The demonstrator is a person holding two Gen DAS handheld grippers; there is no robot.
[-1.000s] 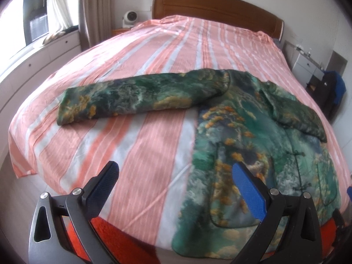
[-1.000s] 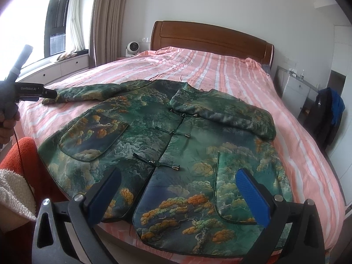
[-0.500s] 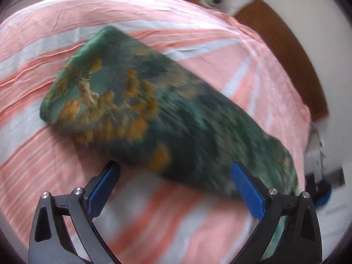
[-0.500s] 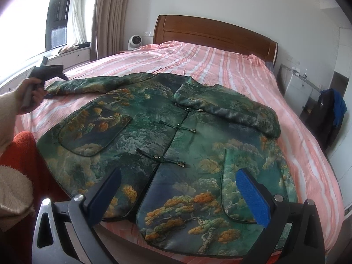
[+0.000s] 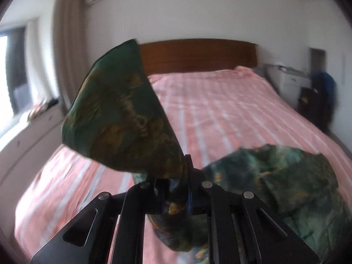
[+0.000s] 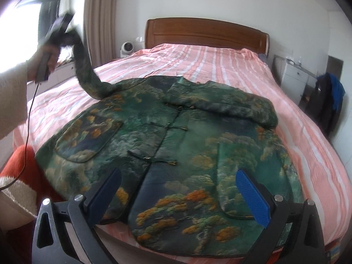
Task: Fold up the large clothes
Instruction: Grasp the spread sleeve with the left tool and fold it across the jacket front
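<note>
A green padded jacket (image 6: 176, 143) with orange tree print lies face up on the pink striped bed (image 6: 220, 61), hem toward me. Its right-hand sleeve (image 6: 220, 105) is folded across the chest. The other sleeve (image 6: 85, 74) rises off the bed at the left, its cuff (image 5: 118, 114) pinched in my left gripper (image 5: 176, 176), which is shut on it. A hand holds that left gripper (image 6: 59, 33) high near the window. My right gripper (image 6: 178, 176) hovers open above the jacket's hem, nothing between its blue pads.
A wooden headboard (image 6: 206, 33) closes the far end. A small white fan (image 6: 127, 47) sits by the curtain (image 6: 99, 17). A white cabinet (image 6: 294, 77) and dark hanging clothes (image 6: 330, 101) stand at the right. A red garment (image 6: 19, 165) is at lower left.
My left gripper reached the spread sleeve's cuff, shut on it and lifted it up off the bed. The right gripper stayed open over the hem.
</note>
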